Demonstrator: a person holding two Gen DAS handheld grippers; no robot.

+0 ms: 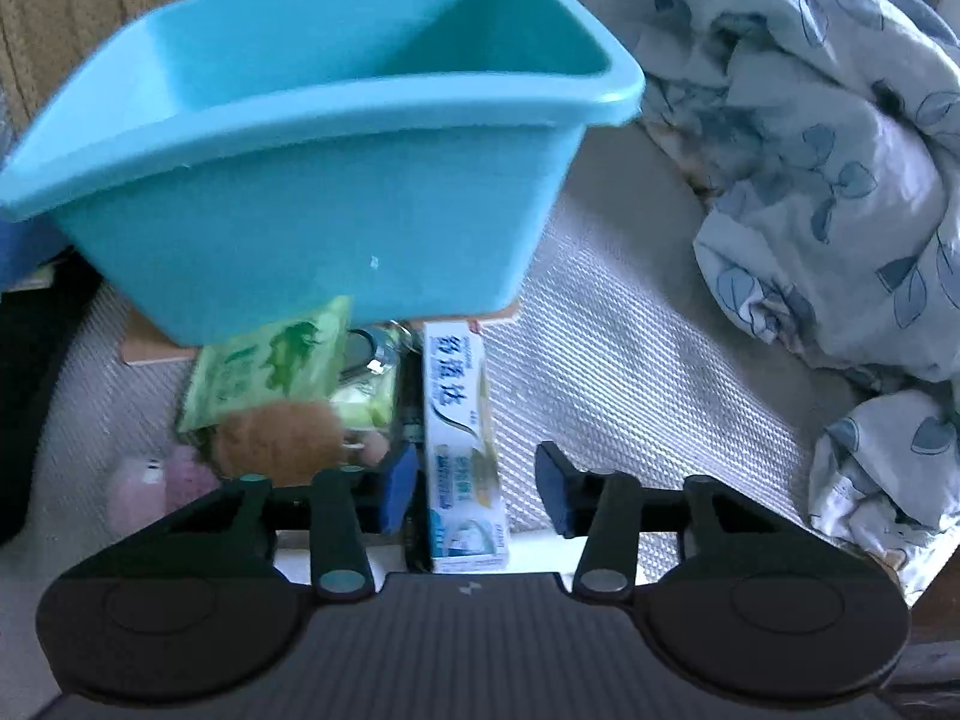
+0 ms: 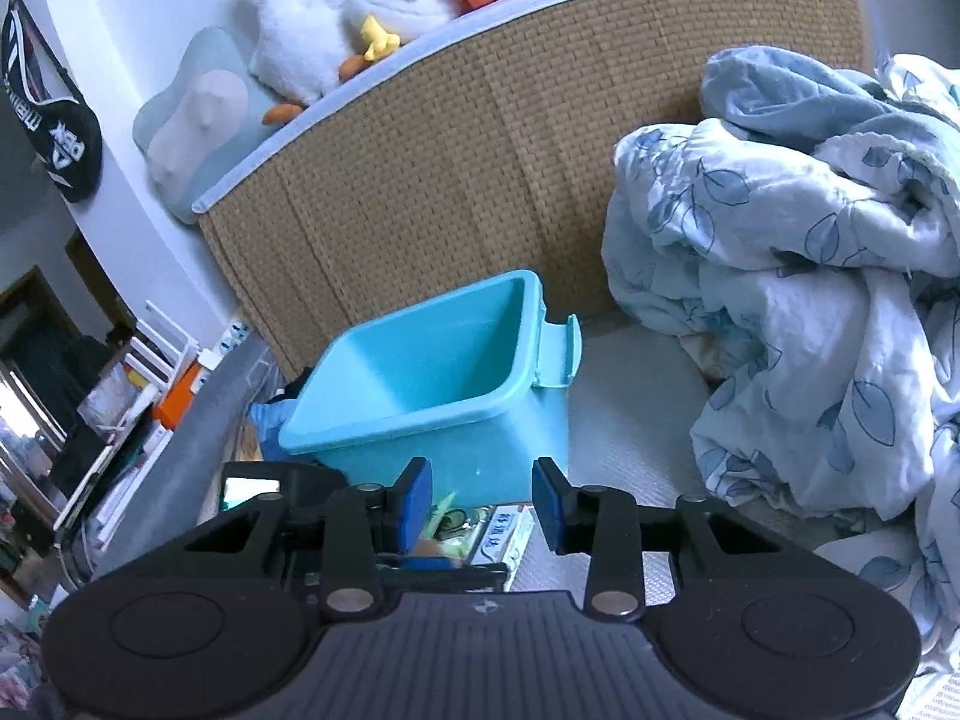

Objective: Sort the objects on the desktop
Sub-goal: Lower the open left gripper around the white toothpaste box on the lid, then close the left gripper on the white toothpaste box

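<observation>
Toothpaste box (image 1: pixel 462 450), white with blue print and a pale green swirl, lies flat on the woven mat (image 1: pixel 630 360), its long side running away from me toward the turquoise bin (image 1: pixel 312 180) just behind it. My left gripper (image 1: pixel 477 489) stands wide around it: the left pad sits just beside the box's edge, the right pad well clear, nothing held yet. My right gripper (image 2: pixel 482 501) hangs higher, also wide and holding nothing, with the bin beyond it. The risk I see is crowding: a green packet (image 1: pixel 270 360), a brown fuzzy ball (image 1: pixel 279 441) and some small pink bits (image 1: pixel 150 483) lie close against the box's left side, so my left pad could catch the ball or the packet as I close and pinch two things together, or nudge the box askew. The carton looks light and slick, so a squeeze near one end may let it pivot or slip on the way up to the bin. That bin seems empty from both views, so the sorting looks barely begun.
</observation>
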